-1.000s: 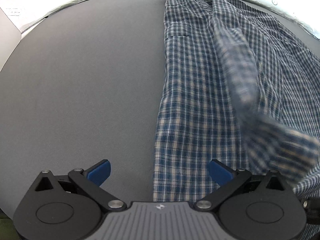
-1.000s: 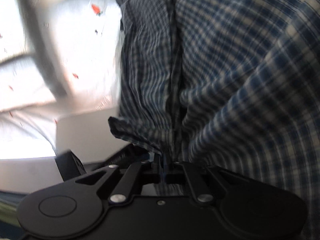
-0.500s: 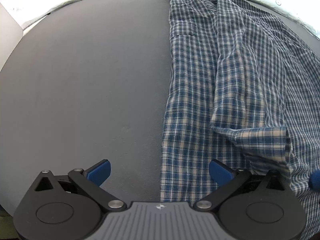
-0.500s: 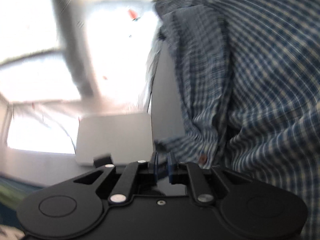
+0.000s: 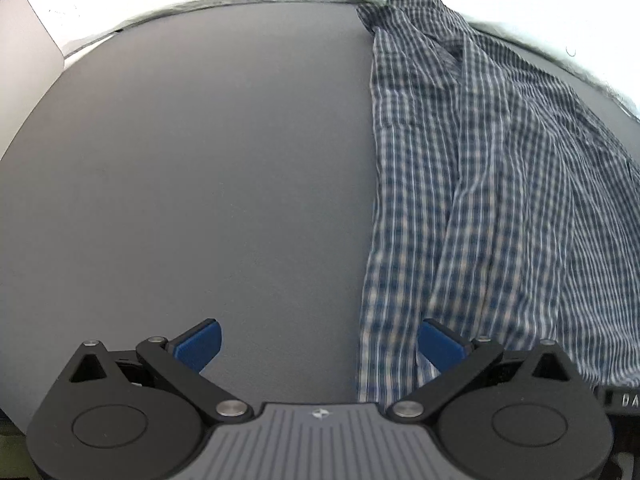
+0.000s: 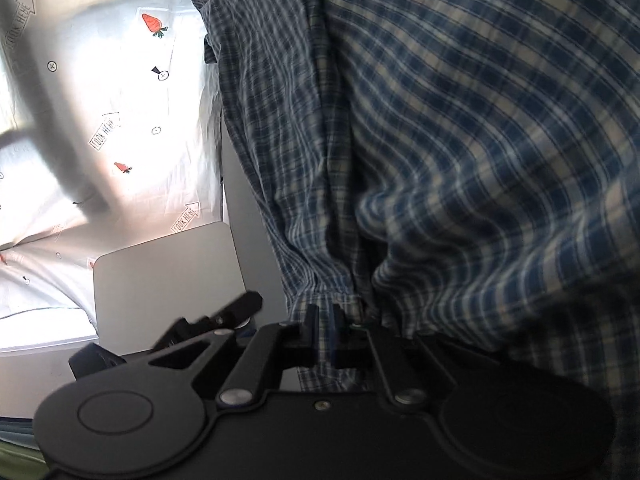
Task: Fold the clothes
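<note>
Right gripper [image 6: 326, 334] clamped on plaid shirt [image 6: 460, 152] edge, dragging it for folding. Left gripper [image 5: 320, 344] wide open, empty, over desk [image 5: 200, 180]; shirt at 3 o'clock.

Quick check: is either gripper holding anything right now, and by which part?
The right gripper is shut on the plaid shirt, pinching a bunched fold at its edge. The left gripper is open above the gray table, holding nothing.

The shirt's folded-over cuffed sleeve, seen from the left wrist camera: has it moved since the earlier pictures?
Yes. The cuffed sleeve that lay across the plaid shirt half a second ago, near the left gripper, is gone from that spot; the shirt's edge on the grey table sits further right.
</note>
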The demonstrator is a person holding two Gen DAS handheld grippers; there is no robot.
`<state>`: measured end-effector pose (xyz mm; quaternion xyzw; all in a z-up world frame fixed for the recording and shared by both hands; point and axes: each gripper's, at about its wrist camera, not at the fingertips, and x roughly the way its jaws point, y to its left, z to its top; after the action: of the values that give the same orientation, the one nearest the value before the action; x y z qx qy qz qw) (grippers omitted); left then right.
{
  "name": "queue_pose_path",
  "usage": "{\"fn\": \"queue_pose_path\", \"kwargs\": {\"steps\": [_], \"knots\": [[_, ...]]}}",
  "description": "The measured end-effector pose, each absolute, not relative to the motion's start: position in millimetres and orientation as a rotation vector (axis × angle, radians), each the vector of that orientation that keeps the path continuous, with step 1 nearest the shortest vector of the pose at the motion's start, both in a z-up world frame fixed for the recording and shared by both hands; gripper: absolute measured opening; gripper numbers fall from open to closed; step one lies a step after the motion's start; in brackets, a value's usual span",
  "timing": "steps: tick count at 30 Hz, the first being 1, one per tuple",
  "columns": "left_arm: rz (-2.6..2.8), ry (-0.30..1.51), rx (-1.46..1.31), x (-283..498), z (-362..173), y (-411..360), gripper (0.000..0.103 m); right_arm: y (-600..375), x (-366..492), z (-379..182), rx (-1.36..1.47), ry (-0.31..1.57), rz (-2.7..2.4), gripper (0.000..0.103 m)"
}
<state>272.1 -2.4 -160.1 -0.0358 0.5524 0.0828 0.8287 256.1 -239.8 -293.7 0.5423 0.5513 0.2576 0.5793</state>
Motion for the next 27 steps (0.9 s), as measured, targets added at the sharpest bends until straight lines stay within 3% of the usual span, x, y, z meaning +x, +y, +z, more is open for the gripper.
{"fn": "queue_pose_path", "kwargs": {"steps": [7,12,22,24,27], "knots": [[0.113,1.189,0.011,285.2,-164.1,-25.6,0.103,-241.5,269.3,-266.3,1.181,1.238,0.595,0.017],[0.088,1.177,0.040,301.7,-161.0,-40.3,0.103,-272.9,285.5,-236.7,1.044,1.126,0.550,0.039],[0.041,1.181,0.098,342.5,-167.4,-74.5,0.103,-379.4,307.0,-211.5,0.805,0.954,0.287,0.053],[0.039,1.194,0.106,351.9,-173.2,-81.4,0.103,-397.2,308.4,-208.2,0.736,0.904,0.181,0.068],[0.042,1.214,0.123,364.3,-183.0,-88.9,0.103,-422.3,310.6,-202.4,0.597,0.819,0.004,0.081]]}}
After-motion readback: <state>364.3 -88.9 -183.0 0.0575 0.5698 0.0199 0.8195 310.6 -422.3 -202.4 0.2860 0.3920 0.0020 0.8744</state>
